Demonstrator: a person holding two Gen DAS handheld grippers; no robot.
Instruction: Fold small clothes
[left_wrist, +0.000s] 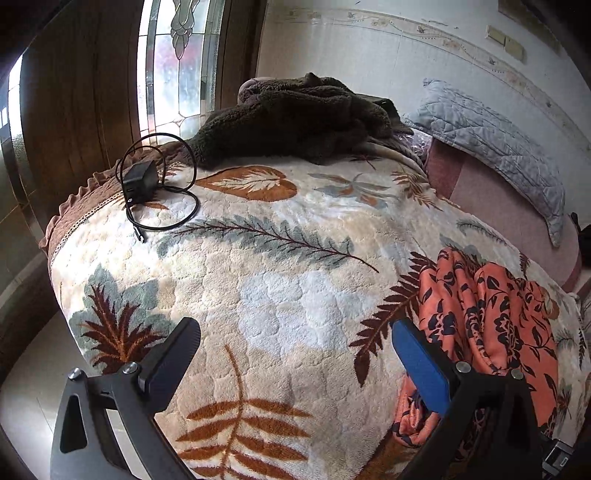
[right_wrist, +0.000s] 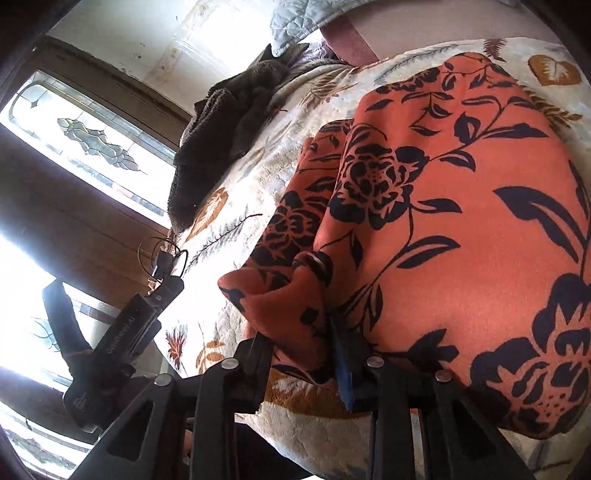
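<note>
An orange garment with dark flowers lies bunched on the right of the leaf-patterned bedspread. My left gripper hovers open over bare blanket, its blue-padded finger just left of the garment and nothing between its fingers. In the right wrist view the garment fills the frame. A folded edge of it sits between the fingers of my right gripper, whose jaws stand a little apart and look loose on the cloth. The left gripper shows at the far left, held by a dark-sleeved hand.
A black charger with a looped cable lies near the bed's far left edge. A dark brown fleece is heaped at the back, and a grey quilted pillow rests at back right. The bed's edge drops off to the left.
</note>
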